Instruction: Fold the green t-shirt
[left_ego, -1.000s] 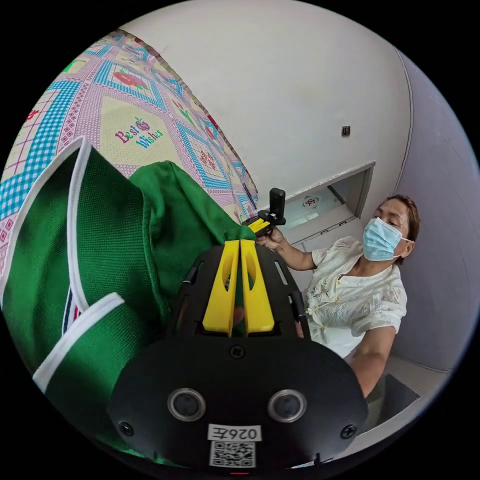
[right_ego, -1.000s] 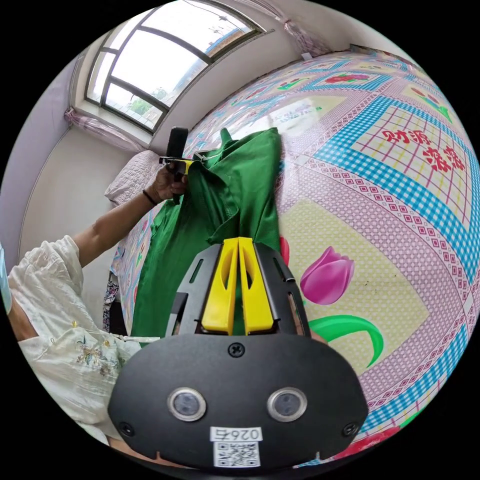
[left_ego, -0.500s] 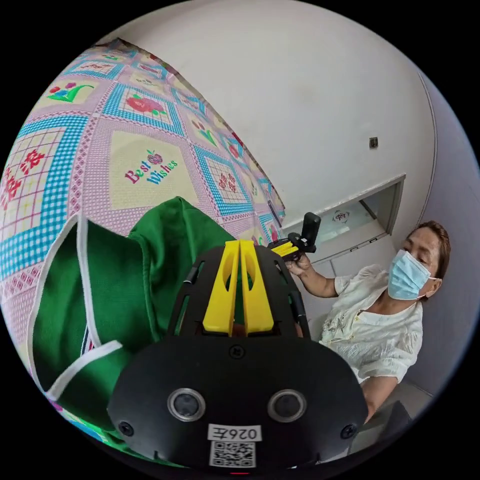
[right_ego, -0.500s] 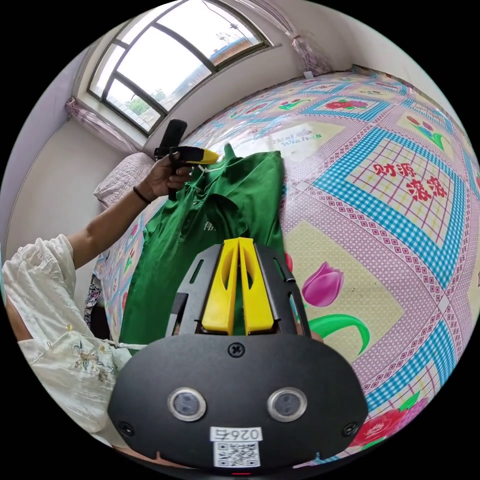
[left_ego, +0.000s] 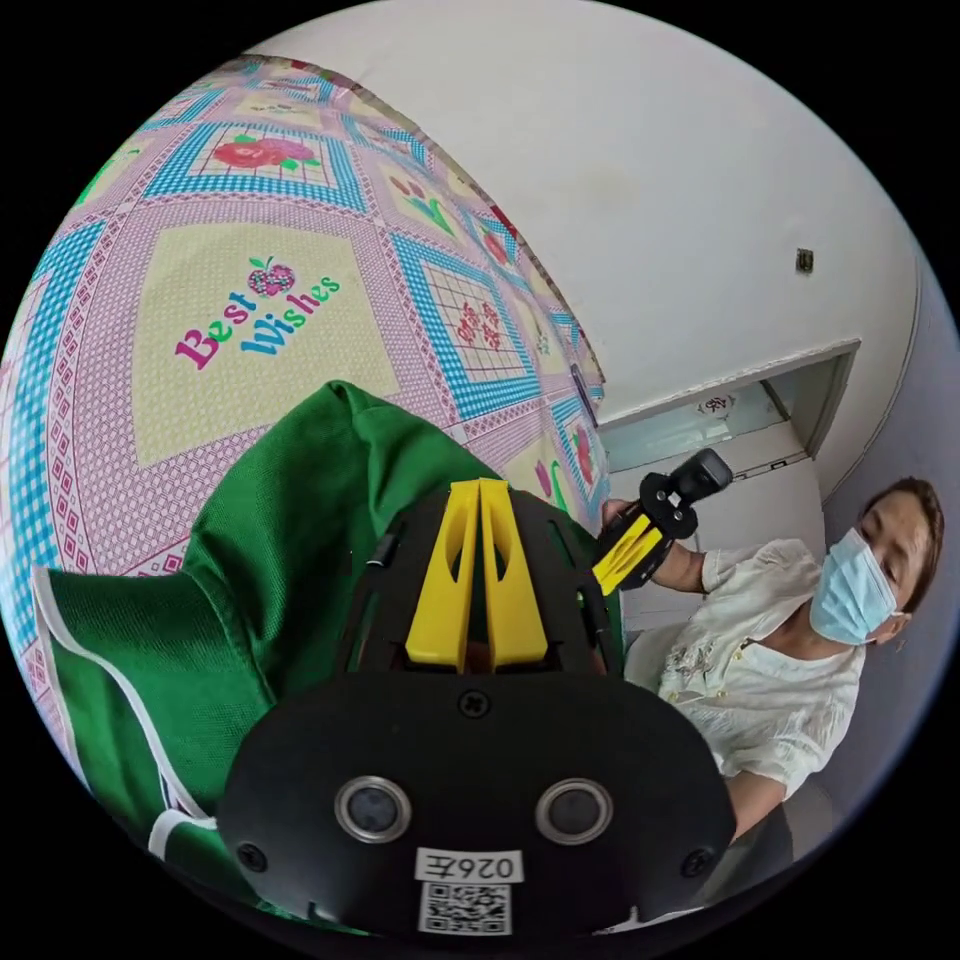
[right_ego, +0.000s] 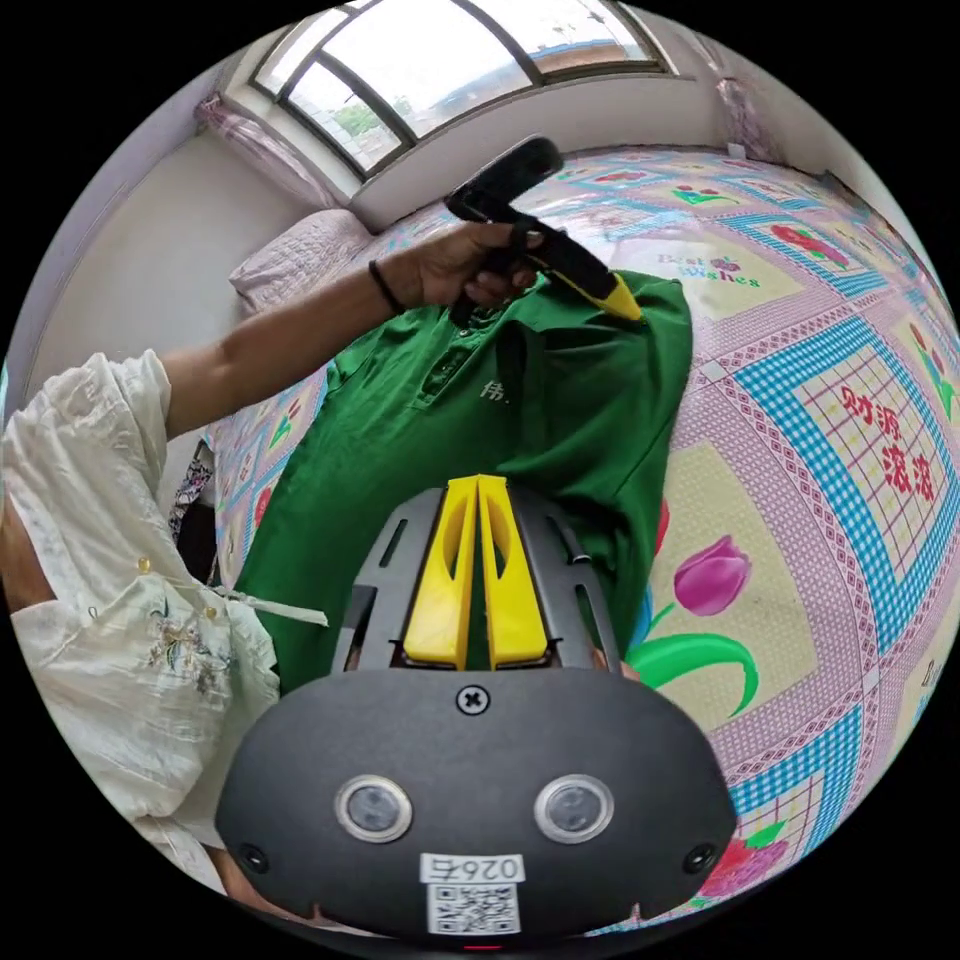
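Observation:
The green t-shirt (right_ego: 470, 420) has a collar and a buttoned placket and is spread front-up across the bed. My right gripper (right_ego: 478, 487) is shut on its near edge, with green cloth between the yellow jaws. My left gripper (left_ego: 478, 490) is shut on a raised fold of the shirt (left_ego: 300, 520); a white-trimmed sleeve hangs at the lower left. In the right gripper view a hand (right_ego: 460, 265) holds the left gripper (right_ego: 628, 308), whose tip pinches the shirt's far corner. In the left gripper view the right gripper (left_ego: 602, 585) shows beside the shirt's edge.
A patchwork quilt (right_ego: 800, 420) in pink, blue and yellow covers the bed (left_ego: 250, 300). A pillow (right_ego: 300, 265) lies under the arched window (right_ego: 450, 60). The person in a white blouse (left_ego: 760, 690) stands at the bedside, with a white wall (left_ego: 650, 150) behind.
The shirt has gone from a hanging bunch to lying spread wide over the bed. Both grippers have come down with it and stayed shut; the left gripper shows closer in the right gripper view.

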